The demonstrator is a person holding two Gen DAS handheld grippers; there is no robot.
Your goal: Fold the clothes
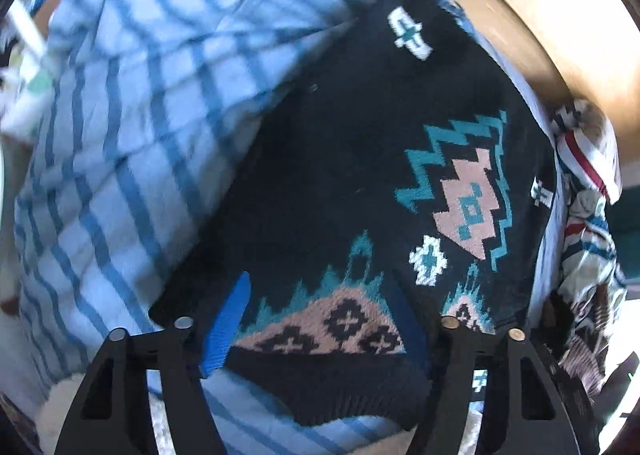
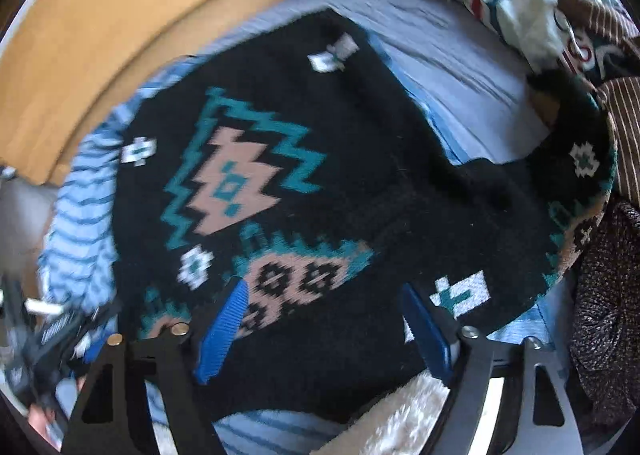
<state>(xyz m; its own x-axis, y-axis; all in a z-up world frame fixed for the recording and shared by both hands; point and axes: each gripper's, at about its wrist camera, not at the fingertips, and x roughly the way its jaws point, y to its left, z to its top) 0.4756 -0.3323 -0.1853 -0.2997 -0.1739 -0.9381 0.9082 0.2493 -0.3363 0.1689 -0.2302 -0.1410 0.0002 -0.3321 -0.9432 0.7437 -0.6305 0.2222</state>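
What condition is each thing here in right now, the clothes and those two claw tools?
Black patterned sweater: spread flat on the striped sheet, one sleeve stretched out sideways.
Blue striped sheet: spread out, wrinkled, under the sweater.
Pile of other clothes: crumpled, unfolded, beside the sweater.
Left gripper: open, over the sweater's hem, gripping nothing.
Right gripper: open, over the sweater, gripping nothing.

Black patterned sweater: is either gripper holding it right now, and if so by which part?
Nothing is held. Both the left gripper and the right gripper hover with jaws open over the black patterned sweater, which lies on the blue striped sheet.
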